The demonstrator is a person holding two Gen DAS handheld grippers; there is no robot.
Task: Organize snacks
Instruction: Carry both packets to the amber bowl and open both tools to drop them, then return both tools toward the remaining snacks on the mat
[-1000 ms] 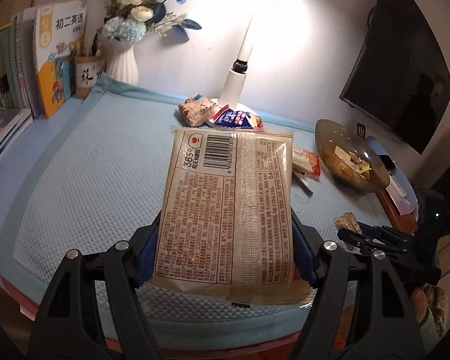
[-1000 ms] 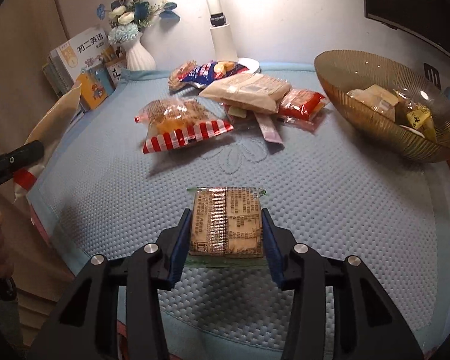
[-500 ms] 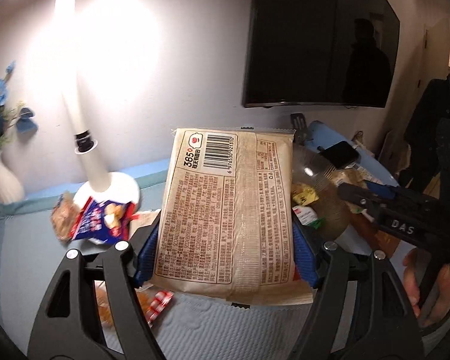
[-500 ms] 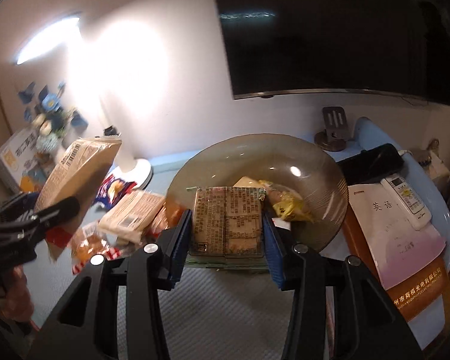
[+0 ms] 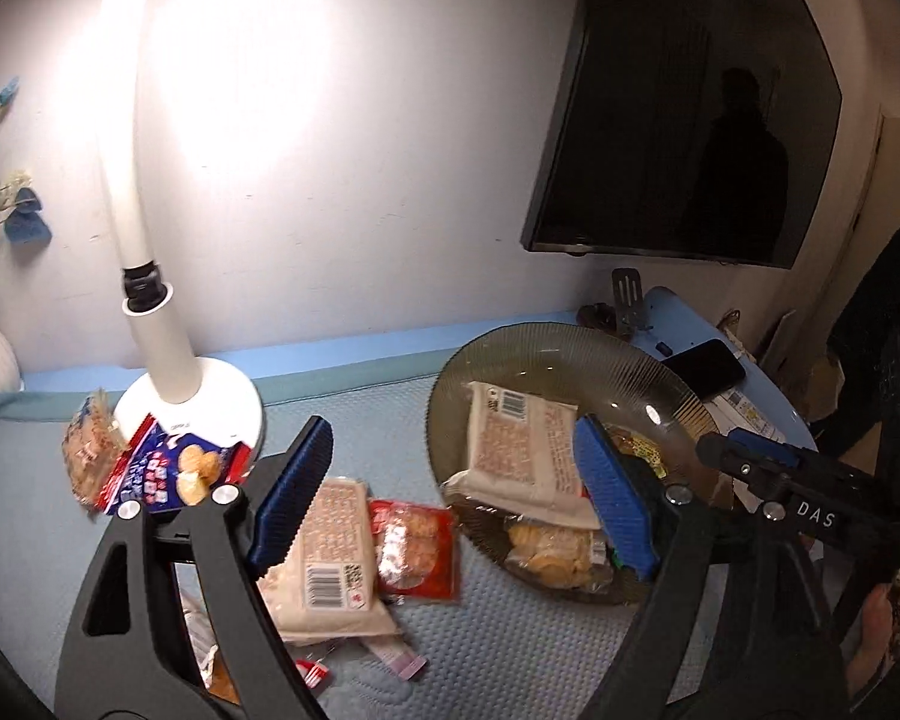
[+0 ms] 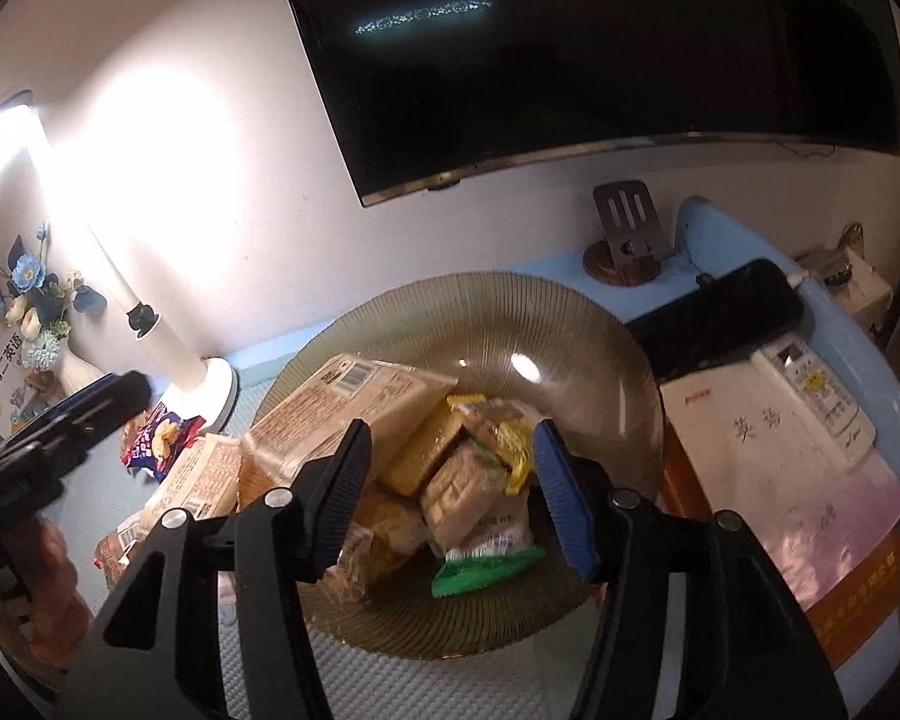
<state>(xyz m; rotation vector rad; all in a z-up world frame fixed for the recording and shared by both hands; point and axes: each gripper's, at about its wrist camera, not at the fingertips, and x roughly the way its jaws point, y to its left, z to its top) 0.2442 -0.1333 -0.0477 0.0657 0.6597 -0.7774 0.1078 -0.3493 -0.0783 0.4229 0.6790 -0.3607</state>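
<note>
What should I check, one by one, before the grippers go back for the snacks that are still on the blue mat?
1. Left gripper empty: ok, jaws have just been opening, nothing pressed between them.
2. Right gripper empty: ok, jaws have just been opening, pads clear of the packets.
3. Large beige packet inside the glass bowl: ok, though it leans on the near rim.
4. Small green-edged packet in the bowl: ok.
5. Snacks left on the mat: not ok, the beige packet and red packet remain.
6. Room left in the bowl: cannot tell.
</note>
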